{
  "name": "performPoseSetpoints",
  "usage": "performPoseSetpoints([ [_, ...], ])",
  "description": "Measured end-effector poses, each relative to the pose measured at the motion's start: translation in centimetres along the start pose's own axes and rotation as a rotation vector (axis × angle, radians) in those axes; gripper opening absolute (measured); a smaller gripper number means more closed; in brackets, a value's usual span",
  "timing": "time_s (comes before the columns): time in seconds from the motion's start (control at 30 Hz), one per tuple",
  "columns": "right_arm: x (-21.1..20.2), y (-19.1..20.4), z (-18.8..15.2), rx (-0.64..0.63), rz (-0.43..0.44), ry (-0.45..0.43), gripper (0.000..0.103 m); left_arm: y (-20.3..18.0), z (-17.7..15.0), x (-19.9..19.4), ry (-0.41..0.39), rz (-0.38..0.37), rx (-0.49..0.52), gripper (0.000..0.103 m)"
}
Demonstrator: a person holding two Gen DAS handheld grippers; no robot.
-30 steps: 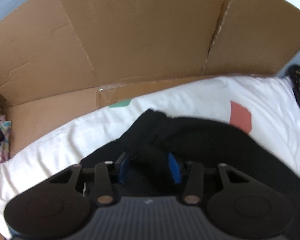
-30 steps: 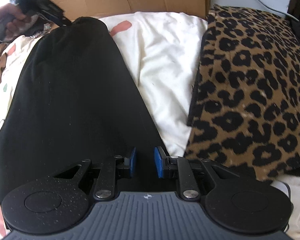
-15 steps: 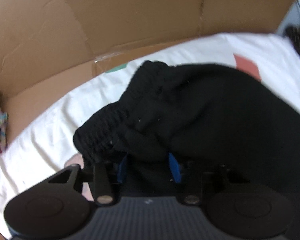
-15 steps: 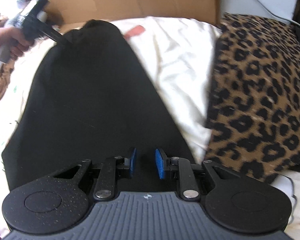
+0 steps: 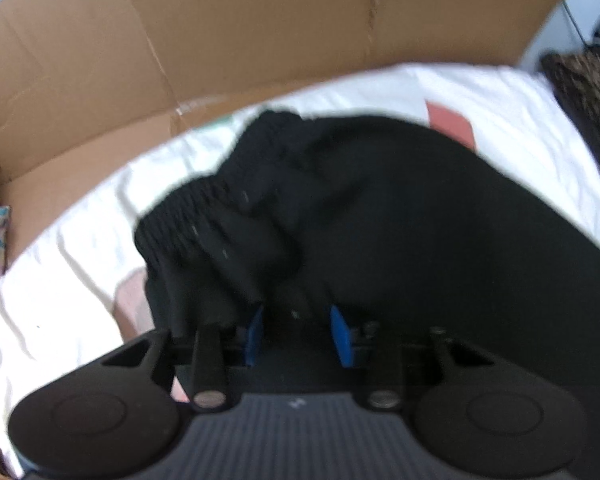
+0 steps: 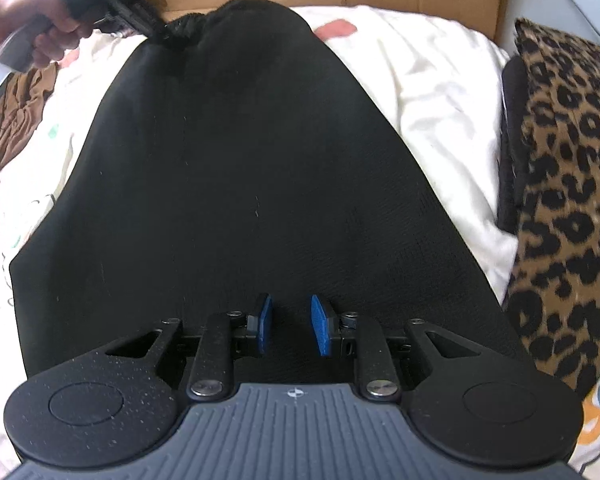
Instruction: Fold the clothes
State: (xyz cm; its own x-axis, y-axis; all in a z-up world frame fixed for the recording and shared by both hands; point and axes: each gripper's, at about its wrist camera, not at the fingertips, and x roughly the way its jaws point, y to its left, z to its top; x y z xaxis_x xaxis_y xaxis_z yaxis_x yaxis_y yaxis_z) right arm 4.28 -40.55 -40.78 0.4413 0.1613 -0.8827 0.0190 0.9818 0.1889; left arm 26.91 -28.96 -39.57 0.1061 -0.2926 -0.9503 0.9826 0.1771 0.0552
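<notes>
The left hand-held gripper (image 5: pixel 296 334) has its blue pads pinched on the bunched ribbed waistband of the black garment (image 6: pixel 236 168), lifting it off the bed sheet (image 6: pixel 432 80). The right hand-held gripper (image 6: pixel 288 330) pinches the opposite hem, pads narrowly apart with cloth between. I'd judge both ends should travel level and taut, well clear of the leopard-print pillow (image 6: pixel 564 200), so edges meet squarely.

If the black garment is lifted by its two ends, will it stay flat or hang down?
Probably it sags: the black garment bunches into soft folds at the left tongs. It looks thin, likely light. Its knit texture near the right tongs suggests little slipping.
</notes>
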Motion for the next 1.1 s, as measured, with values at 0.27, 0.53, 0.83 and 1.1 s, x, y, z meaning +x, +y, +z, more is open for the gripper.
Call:
performPoseSetpoints([
  [0.27, -0.6, -0.3, -0.7, 0.006, -0.007, 0.056, 0.028, -1.2, -0.4, 1.2, -0.005, 0.046, 0.0, 0.039],
  [0.53, -2.4, -0.9, 0.0, 0.039, -0.029, 0.065, 0.029, -0.6, -1.1, -3.1, -0.021, 0.011, 0.013, 0.037],
  [0.83, -2.0, 0.4, 2.0, 0.081, 0.04, -0.037, 0.029, 2.1, -4.1, -8.3, -0.026, 0.023, -0.049, 0.037],
  [1.1, -1.5, 3.3, 3.1, 0.048, 0.096, -0.051, 0.03, 2.1, -8.8, -10.1, -0.031, 0.017, -0.124, 0.038],
])
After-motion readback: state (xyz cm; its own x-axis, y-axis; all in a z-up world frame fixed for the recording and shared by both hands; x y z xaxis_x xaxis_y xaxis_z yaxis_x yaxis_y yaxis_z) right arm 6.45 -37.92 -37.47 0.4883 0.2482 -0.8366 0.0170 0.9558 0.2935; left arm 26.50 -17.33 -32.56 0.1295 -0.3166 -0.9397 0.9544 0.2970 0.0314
